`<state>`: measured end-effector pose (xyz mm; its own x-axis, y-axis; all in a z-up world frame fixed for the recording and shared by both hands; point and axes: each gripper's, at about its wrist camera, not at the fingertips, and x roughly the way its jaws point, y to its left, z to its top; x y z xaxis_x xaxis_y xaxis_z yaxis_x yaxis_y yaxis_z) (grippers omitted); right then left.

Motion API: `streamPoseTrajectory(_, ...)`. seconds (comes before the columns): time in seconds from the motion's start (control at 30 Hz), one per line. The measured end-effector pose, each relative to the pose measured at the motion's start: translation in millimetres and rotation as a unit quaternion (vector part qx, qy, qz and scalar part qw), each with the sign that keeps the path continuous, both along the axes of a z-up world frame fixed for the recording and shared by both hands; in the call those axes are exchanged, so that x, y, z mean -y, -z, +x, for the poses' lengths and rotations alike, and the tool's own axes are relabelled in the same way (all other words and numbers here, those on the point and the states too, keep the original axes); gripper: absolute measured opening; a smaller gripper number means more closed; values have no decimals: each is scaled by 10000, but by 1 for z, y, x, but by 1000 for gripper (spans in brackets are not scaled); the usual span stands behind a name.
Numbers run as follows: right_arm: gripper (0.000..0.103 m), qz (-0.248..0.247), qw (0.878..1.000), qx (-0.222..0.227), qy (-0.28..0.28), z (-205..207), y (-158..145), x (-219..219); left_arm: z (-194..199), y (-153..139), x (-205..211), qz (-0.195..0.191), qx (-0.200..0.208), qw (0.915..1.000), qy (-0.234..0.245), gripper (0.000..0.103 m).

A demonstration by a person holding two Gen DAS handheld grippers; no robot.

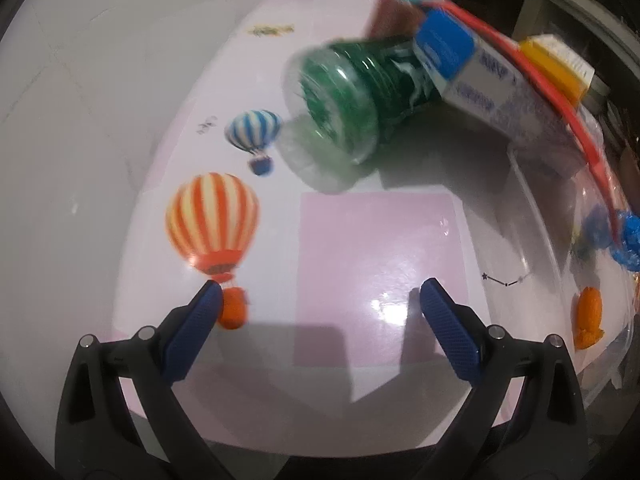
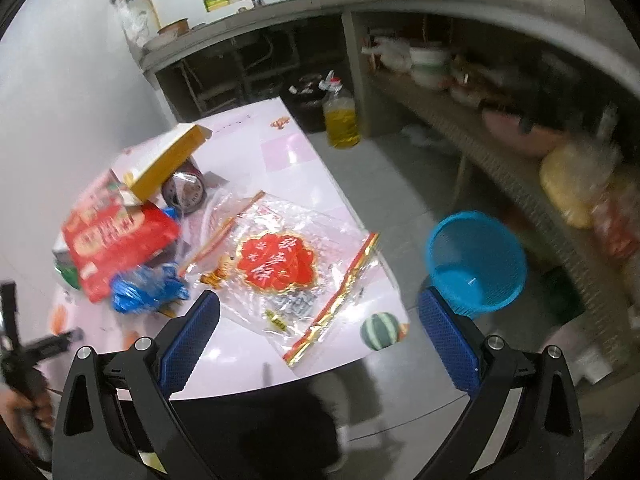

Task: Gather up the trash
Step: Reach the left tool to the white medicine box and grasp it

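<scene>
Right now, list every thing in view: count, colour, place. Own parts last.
table: one, pale pink with balloon and melon prints, under the trash
plastic bottle: one, clear with green label, lying on its side on the table
blue-and-white carton: one, lying against the bottle's far end
yellow box: one, propped on the pile at the table's far side
red packet: one, red with pale lettering, on the pile
blue wrapper: one, crumpled, below the red packet
clear bag: one, transparent with red emblem and gold-red strips, flat on the table
blue basket: one, on the floor right of the table
oil jug: one, yellow, on the floor beyond the table
left gripper: jaws open, empty
right gripper: jaws open, empty
</scene>
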<state>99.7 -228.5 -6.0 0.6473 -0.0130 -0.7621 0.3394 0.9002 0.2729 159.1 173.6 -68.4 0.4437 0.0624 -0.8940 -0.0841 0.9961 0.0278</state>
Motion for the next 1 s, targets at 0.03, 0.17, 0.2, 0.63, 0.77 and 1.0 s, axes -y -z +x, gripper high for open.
streamPoseTrajectory(0.03,97,168,9999,-23,-16,1,2,3,-2,-5,-2,19,105,9999,19,96)
streamPoseTrajectory(0.17,89,909,9958,-143,-36,10,15,21,-15,-44,-3,177,928,9952,247,96)
streamPoseTrajectory(0.2,88,994,9949,-155,-30,11,17,23,-18,-56,-1,135,1171,9924,354,96)
streamPoseTrajectory(0.63,78,1738,9847,-142,-40,25,24,35,96,-166,143,-1095,1246,9301,3278,96)
streamPoseTrajectory(0.77,78,1768,9839,-205,-145,24,26,32,156,-147,200,-512,535,9152,3961,96)
streamPoseTrajectory(1.0,78,1796,9832,-291,-116,21,27,41,214,-92,241,429,-374,8979,4365,96)
